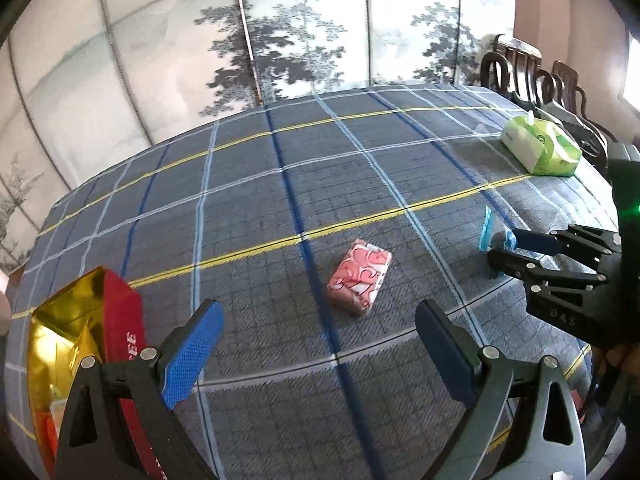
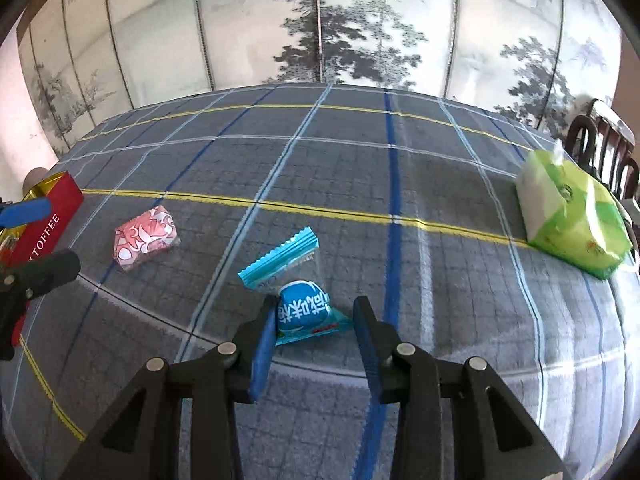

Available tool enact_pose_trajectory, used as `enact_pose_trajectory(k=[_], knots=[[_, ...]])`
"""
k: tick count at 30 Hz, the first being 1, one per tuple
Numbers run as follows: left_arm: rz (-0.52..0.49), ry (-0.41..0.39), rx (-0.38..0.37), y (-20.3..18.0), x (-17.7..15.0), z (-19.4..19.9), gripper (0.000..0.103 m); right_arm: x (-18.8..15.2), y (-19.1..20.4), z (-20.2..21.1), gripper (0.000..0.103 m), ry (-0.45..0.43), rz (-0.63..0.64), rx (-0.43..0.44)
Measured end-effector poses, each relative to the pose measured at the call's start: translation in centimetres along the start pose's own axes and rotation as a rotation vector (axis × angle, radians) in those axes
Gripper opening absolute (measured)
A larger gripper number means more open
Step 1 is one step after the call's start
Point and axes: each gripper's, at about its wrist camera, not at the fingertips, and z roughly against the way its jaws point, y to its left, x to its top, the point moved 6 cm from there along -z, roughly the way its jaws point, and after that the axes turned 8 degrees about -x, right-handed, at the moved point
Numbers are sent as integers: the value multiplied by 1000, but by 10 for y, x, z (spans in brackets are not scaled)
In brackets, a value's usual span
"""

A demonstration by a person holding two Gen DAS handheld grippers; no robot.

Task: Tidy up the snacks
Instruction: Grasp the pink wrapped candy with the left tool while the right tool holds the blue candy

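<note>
Right gripper [image 2: 316, 320] clenches the blue candy [image 2: 302, 312], wrapper tail pointing ahead-left; left gripper [image 1: 320, 340] gapes released, pink candy [image 1: 360, 276] just ahead, nearer it.

A green-and-white soft tissue pack [image 2: 572, 216] lay at the far right of the blue plaid-clothed surface [image 2: 360, 152]. Painted tree-pattern folding screen [image 2: 320, 20] stood behind; dark wooden chairs [image 1: 528, 72] beside.

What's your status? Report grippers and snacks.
Right gripper shut on blue candy. Left gripper open, empty. Pink candy loose on tablecloth; toffee box open at left. Nothing blocking seen.
</note>
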Motion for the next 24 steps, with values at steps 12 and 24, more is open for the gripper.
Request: enact_pose_trajectory(k=[12, 24], knots=[[35, 70, -54, 0, 6, -36, 79, -2, -2, 1, 38, 1, -11, 8], [73, 108, -107, 0, 7, -60, 53, -2, -3, 1, 38, 1, -12, 12]])
